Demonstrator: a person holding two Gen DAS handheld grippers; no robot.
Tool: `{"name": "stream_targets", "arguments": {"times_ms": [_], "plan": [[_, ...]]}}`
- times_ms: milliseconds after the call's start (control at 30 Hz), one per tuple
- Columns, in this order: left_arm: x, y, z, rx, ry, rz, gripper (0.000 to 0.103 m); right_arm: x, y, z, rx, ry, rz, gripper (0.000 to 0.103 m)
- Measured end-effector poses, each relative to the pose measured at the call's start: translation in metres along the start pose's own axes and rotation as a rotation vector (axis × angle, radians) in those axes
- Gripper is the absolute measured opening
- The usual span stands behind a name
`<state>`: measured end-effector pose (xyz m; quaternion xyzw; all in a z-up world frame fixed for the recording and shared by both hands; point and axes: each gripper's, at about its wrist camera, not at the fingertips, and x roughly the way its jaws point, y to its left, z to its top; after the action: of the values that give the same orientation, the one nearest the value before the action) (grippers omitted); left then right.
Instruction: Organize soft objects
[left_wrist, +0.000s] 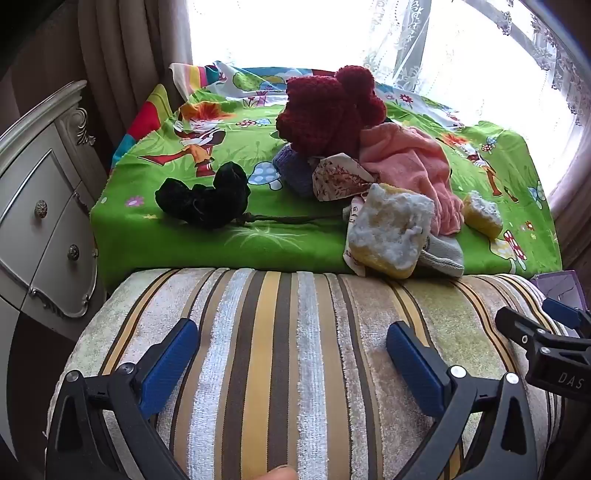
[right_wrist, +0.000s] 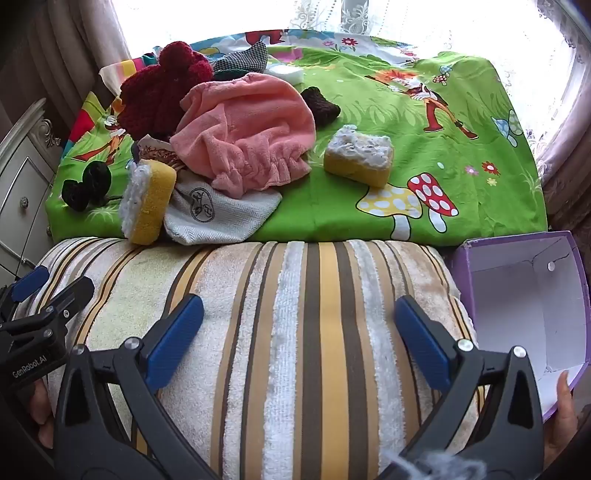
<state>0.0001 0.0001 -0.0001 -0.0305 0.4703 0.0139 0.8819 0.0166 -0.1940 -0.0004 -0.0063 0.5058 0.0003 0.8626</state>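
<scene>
Bright window behind, green cartoon sheet (right_wrist: 369, 206) spread over a raised surface, striped cushion (right_wrist: 295, 332) in front of it. Soft items sit heaped toward the sheet's left: red knit hat (right_wrist: 162, 99), pink cloth (right_wrist: 243, 136), grey pouch (right_wrist: 221, 218), one yellow sponge (right_wrist: 147, 203) leaning at the near edge, a second sponge (right_wrist: 358, 158) lying apart on open sheet. Purple box (right_wrist: 524, 295) stands empty, just beside the cushion's right end. Left gripper (left_wrist: 291, 354) and right gripper (right_wrist: 299, 332) both hover over the cushion, jaws spread wide, nothing between them. My read: no item moved yet. Risks: tugging one piece from the heap may drag its neighbours off the edge; the leaning sponge could topple onto the cushion; the light box may slide when something is dropped in.
</scene>
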Motion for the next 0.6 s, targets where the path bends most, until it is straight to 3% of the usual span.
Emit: {"name": "stream_targets", "arguments": {"times_ms": [600], "plan": [[0.0033,0.0015,0.0018,0.011,0.003,0.013,0.103,0.0001,0.0000,0.0003,0.003,-0.001,0.006,0.103]]}}
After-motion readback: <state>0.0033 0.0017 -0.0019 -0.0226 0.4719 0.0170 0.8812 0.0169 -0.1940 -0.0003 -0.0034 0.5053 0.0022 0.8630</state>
